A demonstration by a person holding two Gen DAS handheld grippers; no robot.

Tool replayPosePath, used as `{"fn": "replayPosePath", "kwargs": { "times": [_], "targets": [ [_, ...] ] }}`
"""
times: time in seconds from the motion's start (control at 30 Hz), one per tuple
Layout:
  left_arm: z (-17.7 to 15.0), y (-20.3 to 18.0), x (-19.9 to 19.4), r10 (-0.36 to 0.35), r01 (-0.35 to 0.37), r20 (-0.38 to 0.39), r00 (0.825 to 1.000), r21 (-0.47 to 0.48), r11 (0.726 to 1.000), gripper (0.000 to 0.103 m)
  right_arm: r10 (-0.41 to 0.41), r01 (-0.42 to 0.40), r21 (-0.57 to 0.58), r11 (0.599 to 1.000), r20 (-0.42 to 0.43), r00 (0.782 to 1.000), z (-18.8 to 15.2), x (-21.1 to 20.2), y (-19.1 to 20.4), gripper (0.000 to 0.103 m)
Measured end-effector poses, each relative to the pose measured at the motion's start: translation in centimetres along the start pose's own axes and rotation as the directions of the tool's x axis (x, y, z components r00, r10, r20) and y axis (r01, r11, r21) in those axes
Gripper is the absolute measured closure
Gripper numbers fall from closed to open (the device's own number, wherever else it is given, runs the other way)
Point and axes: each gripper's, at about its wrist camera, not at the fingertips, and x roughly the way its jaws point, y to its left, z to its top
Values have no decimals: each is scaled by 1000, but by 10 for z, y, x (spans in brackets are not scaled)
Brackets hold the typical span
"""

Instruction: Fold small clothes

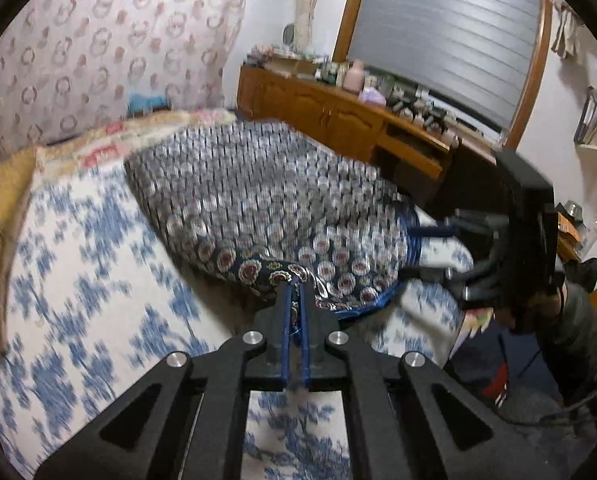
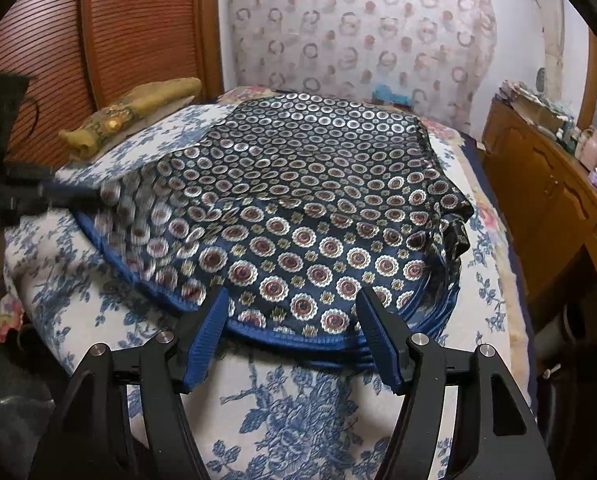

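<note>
- Garment (image 2: 298, 208) lies spread on the bed (image 2: 298, 412), hem at its near edge.
- Left gripper (image 1: 294, 284): fingers pinched tight on a raised fold, likely to carry it over.
- Right gripper (image 2: 290, 320): fingers wide apart, straddling the hem, holding nothing.
</note>
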Motion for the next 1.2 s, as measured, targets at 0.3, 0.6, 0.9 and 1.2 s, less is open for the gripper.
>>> {"fn": "replayPosePath", "kwargs": {
  "times": [0.3, 0.6, 0.9, 1.2],
  "targets": [
    [38, 3, -8, 36, -37, 90, 995, 10, 999, 102, -6, 6, -55, 998, 1, 1000, -2, -9, 9, 32],
    [47, 12, -13, 69, -71, 134, 989, 10, 997, 103, -65, 63, -45, 997, -35, 997, 10, 14, -16, 32],
    [32, 33, 3, 108, -106, 95, 990, -21, 994, 103, 27, -36, -107, 994, -81, 996, 17, 37, -17, 92],
    [30, 48, 3, 153, -151, 88, 984, -27, 988, 103, -5, 10, -173, 985, 32, 999, 47, 11, -14, 100]
  ]
}}
